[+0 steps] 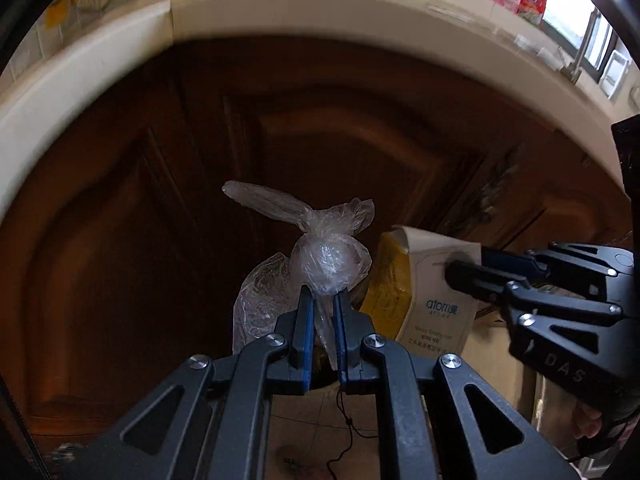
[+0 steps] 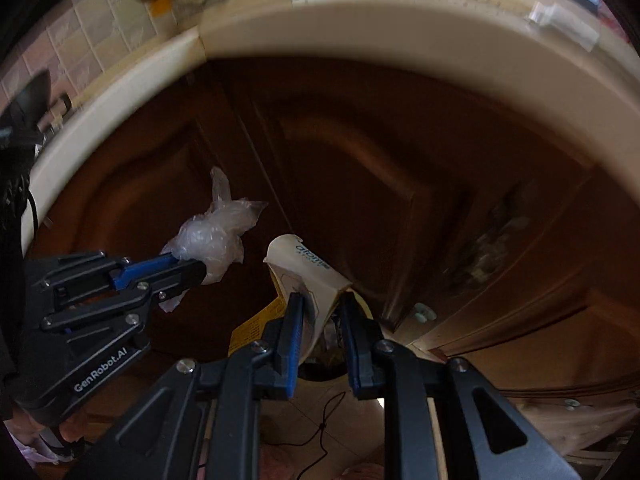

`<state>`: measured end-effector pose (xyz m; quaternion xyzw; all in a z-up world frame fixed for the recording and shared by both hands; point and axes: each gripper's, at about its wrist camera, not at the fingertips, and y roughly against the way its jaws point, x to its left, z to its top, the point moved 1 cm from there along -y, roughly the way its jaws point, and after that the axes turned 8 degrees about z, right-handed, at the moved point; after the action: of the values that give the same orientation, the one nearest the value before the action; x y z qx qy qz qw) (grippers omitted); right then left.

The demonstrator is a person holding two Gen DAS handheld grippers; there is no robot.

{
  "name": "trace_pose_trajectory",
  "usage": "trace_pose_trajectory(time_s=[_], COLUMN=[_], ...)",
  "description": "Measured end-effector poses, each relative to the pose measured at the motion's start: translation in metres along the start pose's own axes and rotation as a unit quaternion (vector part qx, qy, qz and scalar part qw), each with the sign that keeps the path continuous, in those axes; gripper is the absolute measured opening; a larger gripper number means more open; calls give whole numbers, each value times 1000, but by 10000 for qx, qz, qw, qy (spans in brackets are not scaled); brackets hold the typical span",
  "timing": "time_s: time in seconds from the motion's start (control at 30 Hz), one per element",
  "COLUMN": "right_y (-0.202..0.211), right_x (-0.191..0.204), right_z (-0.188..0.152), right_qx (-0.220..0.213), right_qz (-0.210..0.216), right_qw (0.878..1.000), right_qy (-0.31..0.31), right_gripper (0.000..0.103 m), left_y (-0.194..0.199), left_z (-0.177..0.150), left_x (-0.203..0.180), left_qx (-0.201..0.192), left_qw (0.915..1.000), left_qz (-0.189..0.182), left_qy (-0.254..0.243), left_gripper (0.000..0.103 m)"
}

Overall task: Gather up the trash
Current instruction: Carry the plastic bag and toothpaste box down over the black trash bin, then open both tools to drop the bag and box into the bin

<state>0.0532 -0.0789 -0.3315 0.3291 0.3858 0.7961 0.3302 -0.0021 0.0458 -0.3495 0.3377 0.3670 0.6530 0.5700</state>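
Below a pale countertop edge, before dark wooden cabinet doors, the left gripper is clamped on a knotted clear plastic bag that sticks up beyond its fingertips. Just to its right, the right gripper pinches an opened cream and yellow paper packet printed "atomy". Both pieces of trash are picked up but not yet binned; a round opening, perhaps a bin, shows beneath the right gripper's fingers.
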Motion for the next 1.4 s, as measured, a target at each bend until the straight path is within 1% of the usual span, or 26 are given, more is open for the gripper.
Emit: trace_pose_trajectory(time_s=[0.1, 0.23, 0.4, 0.43, 0.47, 0.5, 0.53, 0.57, 0.6, 0.63, 0.67, 0.73, 0.93, 1.03, 1.07, 1.1, 1.13, 1.23, 1.4], right_y=[-34, -70, -114, -123, -134, -145, -153, -161, -169, -176, -182, -188, -182, -169, -170, -167, -165, -154, -112], right_x=[-9, -17, -28, -30, -32, -32, -34, -36, -38, -41, -43, -48, -51, -52, -51, -52, -53, -51, -44], right_z=[-14, -28, -44, -48, -51, -54, -57, -60, -62, -65, -68, -72, -71, -70, -65, -67, -70, -69, -61], right_qx=[76, 123, 316, 359, 418, 506, 575, 622, 650, 651, 680, 743, 741, 739, 749, 760, 779, 818, 803], right_qz=[53, 111, 195, 192, 176, 174, 163, 121, 82, 37, 25, 47, 31, -4, -4, -8, -25, -70, -138], right_qw=[10000, 9998, 9990, 9989, 9986, 9982, 9978, 9975, 9974, 9974, 9972, 9969, 9972, 9973, 9972, 9971, 9969, 9964, 9961], right_qy=[22, 138, 233, 232, 255, 284, 301, 309, 317, 314, 302, 234, 126, 28, -1, -35, -71, -200, -340], right_gripper=[19, 19, 20, 20, 20, 21, 23, 31, 37, 40, 42, 42, 42, 42, 42, 42, 42, 42, 42], left_y=[-34, -72, -119, -129, -136, -146, -152, -160, -165, -170, -177, -186, -186, -177, -177, -175, -171, -163, -123], left_z=[-16, -34, -52, -56, -59, -62, -64, -66, -68, -70, -71, -71, -67, -62, -56, -55, -60, -60, -40], left_x=[-2, -2, -2, -1, -1, 1, 2, 3, 5, 7, 7, 7, 13, 12, 10, 8, 13, 20, 17], left_qx=[103, 238, 467, 512, 528, 565, 603, 631, 599, 589, 646, 763, 743, 750, 758, 776, 792, 861, 938], left_qw=[9999, 9996, 9987, 9984, 9982, 9979, 9974, 9968, 9962, 9961, 9958, 9947, 9950, 9950, 9949, 9947, 9947, 9943, 9942], left_qz=[62, 149, 202, 223, 255, 301, 360, 443, 575, 598, 599, 641, 588, 581, 575, 571, 558, 535, 478], left_qy=[17, -8, 75, 83, 97, 125, 168, 221, 269, 276, 257, 255, 322, 327, 341, 350, 354, 344, 226], left_gripper=[7, 8, 11, 16, 26, 33, 56, 78, 83, 86, 86, 86, 86, 86, 86, 86, 86, 86, 86])
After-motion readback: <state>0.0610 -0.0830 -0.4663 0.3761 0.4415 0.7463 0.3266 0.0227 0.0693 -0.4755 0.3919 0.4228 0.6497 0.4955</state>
